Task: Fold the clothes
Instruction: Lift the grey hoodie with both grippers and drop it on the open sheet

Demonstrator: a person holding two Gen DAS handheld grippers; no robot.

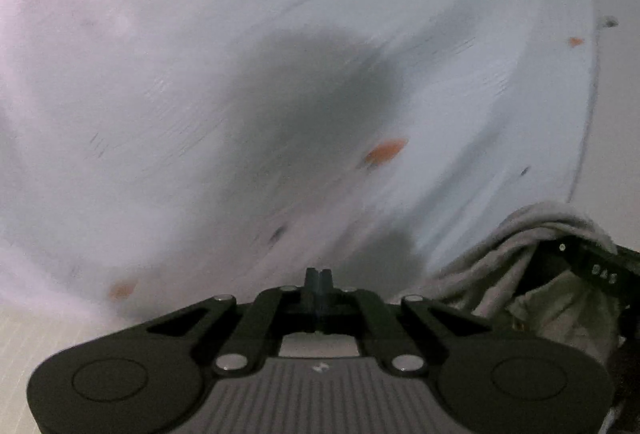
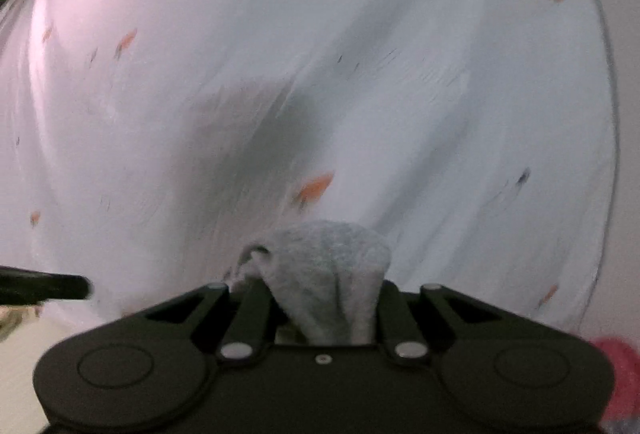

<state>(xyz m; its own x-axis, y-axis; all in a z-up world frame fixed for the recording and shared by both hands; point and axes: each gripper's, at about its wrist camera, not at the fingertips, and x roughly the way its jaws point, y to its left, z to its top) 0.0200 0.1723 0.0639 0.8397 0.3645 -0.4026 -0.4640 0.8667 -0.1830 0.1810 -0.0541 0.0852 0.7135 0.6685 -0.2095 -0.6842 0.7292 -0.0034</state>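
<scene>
A grey terry cloth bunches between the jaws of my right gripper, which is shut on it; the cloth hides the fingertips. In the left wrist view the same grey cloth drapes over the right gripper at the lower right. My left gripper is shut, its two fingertips pressed together with nothing between them. Both views are smeared by motion.
A white sheet with small orange and dark marks fills the background, its hemmed edge curving down the right. Something pink shows at the lower right. A black bar juts in from the left.
</scene>
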